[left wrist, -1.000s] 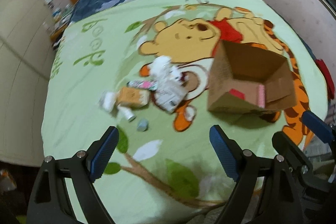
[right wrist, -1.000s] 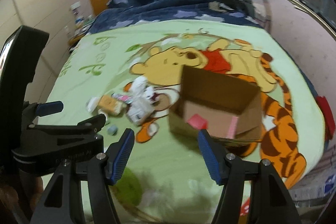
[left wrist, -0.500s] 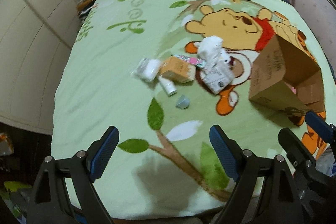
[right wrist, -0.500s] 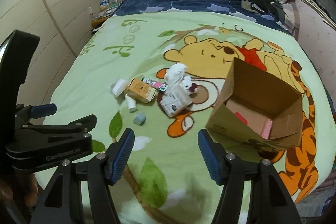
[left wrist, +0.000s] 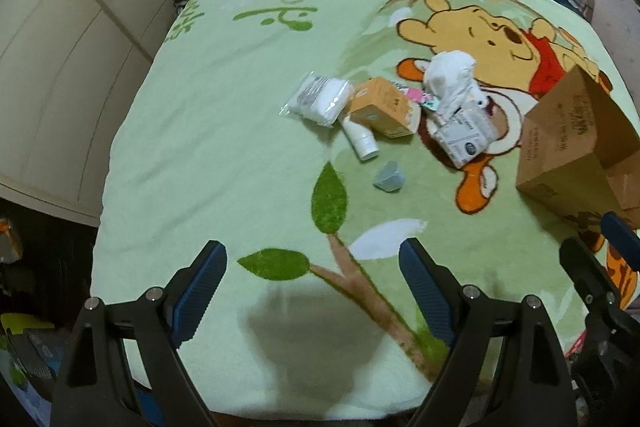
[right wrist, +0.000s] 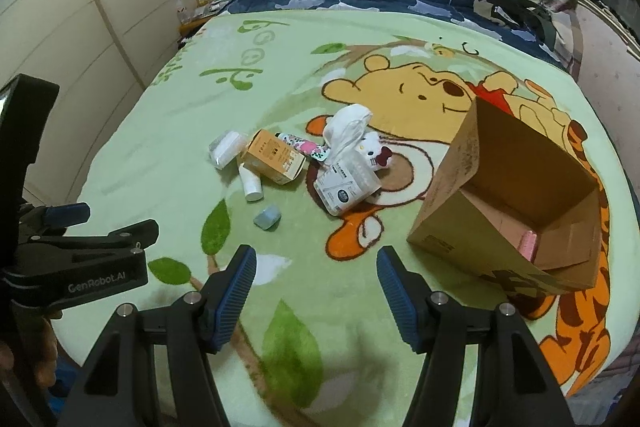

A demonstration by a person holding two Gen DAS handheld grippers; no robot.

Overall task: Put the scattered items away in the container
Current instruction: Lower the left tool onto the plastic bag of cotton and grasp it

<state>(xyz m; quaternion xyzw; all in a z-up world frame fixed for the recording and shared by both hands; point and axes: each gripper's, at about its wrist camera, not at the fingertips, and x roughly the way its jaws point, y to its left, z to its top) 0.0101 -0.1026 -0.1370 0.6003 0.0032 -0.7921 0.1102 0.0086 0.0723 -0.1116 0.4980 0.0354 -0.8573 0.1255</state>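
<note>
The open brown cardboard box [right wrist: 516,203] sits on the green cartoon-print blanket [right wrist: 180,147], at two o'clock from the right gripper [right wrist: 316,291]. The scattered items, among them an orange carton [right wrist: 274,157], a white bottle [right wrist: 251,183] and a small grey-blue block [right wrist: 267,217], lie at eleven o'clock. The left gripper [left wrist: 312,291] hangs wide open and empty with the clutter at one o'clock; the right stands part open, holding nothing.

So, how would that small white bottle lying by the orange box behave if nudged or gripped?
The small white bottle lies on its side and looks cylindrical, so it would probably roll, though the soft blanket may slow it. It looks like smooth plastic, likely light and a bit slippery.
</note>
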